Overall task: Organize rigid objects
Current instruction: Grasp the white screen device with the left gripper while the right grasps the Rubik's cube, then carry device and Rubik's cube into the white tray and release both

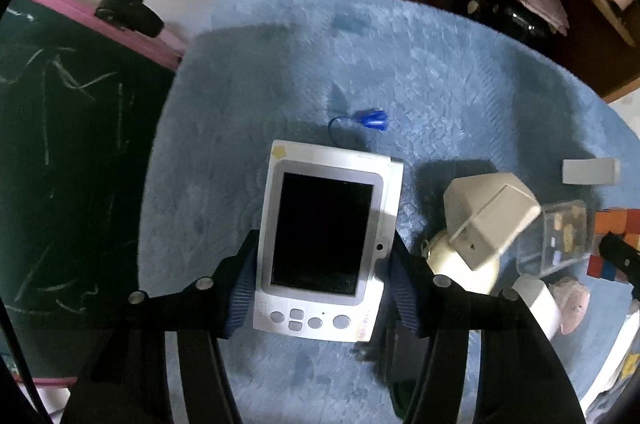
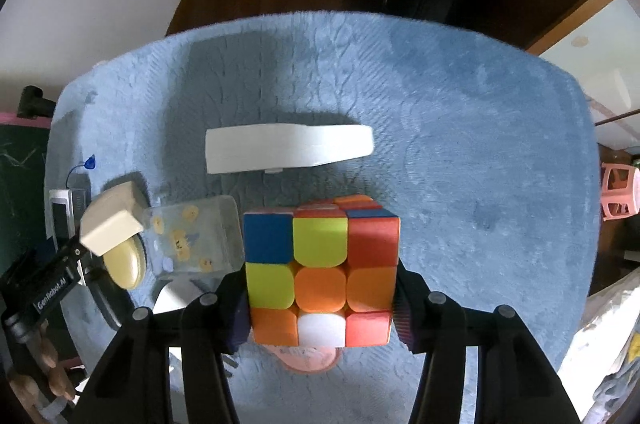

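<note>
The left gripper (image 1: 320, 284) points forward over the blue rug (image 1: 440, 64), its two pads closed against the long sides of a white handheld device (image 1: 326, 244) with its screen facing up. A beige lamp-like object (image 1: 486, 220) lies just to its right. The right gripper (image 2: 322, 304) likewise clamps a puzzle cube (image 2: 322, 274) between its fingers; a white flat case (image 2: 288, 148) lies ahead of it.

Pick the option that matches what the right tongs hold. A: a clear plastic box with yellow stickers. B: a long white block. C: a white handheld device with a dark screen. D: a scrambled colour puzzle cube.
D: in the right wrist view the right tongs press both sides of the puzzle cube, while the white device sits in the left tongs.
</note>
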The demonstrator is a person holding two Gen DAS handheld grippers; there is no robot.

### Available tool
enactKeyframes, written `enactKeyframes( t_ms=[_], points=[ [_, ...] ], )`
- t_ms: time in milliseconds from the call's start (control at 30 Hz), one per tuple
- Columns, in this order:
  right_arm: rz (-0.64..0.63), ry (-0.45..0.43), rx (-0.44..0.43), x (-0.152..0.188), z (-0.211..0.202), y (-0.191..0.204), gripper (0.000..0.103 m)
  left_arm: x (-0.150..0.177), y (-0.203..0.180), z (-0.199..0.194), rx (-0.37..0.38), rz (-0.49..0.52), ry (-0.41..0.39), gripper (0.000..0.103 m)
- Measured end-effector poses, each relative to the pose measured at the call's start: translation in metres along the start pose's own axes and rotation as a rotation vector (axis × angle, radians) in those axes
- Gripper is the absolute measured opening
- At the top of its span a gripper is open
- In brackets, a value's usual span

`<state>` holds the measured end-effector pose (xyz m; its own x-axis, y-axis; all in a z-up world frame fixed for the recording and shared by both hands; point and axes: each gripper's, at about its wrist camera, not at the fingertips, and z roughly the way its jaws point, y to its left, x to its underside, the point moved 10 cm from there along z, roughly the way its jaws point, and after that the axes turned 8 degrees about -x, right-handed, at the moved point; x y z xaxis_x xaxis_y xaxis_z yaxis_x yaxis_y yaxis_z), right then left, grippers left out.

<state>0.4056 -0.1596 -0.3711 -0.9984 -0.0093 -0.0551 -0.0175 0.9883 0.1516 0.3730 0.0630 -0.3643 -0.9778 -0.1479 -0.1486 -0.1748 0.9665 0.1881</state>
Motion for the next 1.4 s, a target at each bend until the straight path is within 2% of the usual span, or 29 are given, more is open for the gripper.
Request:
enactKeyframes(
  t_ms=[300, 433, 667, 900, 1167, 1400],
  points=[
    [0.014, -0.121, -0.03, 0.014, -0.068, 0.001, 0.056, 0.006, 0.014, -0.077, 0.035, 0.001, -0.12, 0.063],
    [0.014, -0.181, -0.047, 0.025, -0.11, -0.001, 0.056, 0.015, 0.02, -0.127, 0.087, 0.023, -0.185, 0.063],
    [-0.017, -0.298, -0.088, 0.069, -0.192, 0.014, 0.056, 0.043, 0.03, -0.21, 0.159, 0.071, -0.3, 0.063],
    [-0.067, -0.408, -0.145, 0.123, -0.27, 0.037, 0.056, 0.088, 0.04, -0.286, 0.221, 0.141, -0.428, 0.063],
    [-0.107, -0.53, -0.18, 0.189, -0.329, 0.06, 0.057, 0.142, 0.048, -0.325, 0.275, 0.212, -0.512, 0.063],
    [-0.153, -0.571, -0.16, 0.246, -0.334, 0.069, 0.057, 0.188, 0.041, -0.326, 0.281, 0.285, -0.564, 0.063]
  ],
)
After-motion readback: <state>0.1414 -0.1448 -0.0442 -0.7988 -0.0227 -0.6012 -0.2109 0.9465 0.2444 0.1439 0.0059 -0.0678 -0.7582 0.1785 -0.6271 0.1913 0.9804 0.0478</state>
